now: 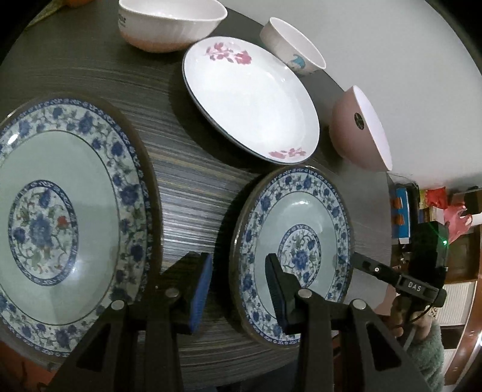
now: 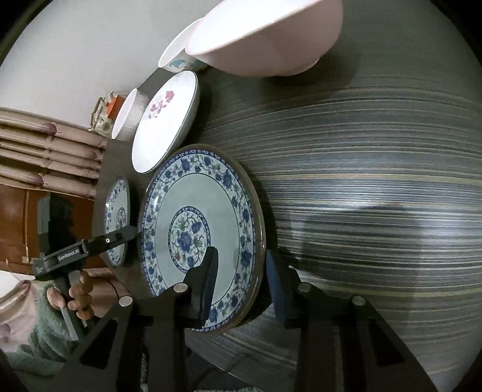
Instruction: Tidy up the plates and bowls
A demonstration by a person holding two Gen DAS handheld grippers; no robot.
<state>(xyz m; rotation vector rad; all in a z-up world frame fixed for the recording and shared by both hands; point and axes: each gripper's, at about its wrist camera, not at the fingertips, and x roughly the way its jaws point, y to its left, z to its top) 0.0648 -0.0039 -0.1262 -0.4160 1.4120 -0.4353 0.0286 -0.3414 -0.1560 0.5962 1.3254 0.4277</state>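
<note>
Striped table (image 2: 376,181) | two blue-patterned plates (image 1: 60,223) (image 1: 293,250) side by side, flower plate (image 1: 250,99) behind | three bowls (image 1: 168,22) along far edge | left gripper (image 1: 238,286) and right gripper (image 2: 239,280) both open, straddling one plate's opposite rims, gripping nothing

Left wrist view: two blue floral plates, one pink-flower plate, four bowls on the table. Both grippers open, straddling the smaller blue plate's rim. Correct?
Not quite: the left wrist view shows three bowls, not four: a wide white bowl, a small cartoon-print bowl and a pink bowl. The rest stands.
</note>
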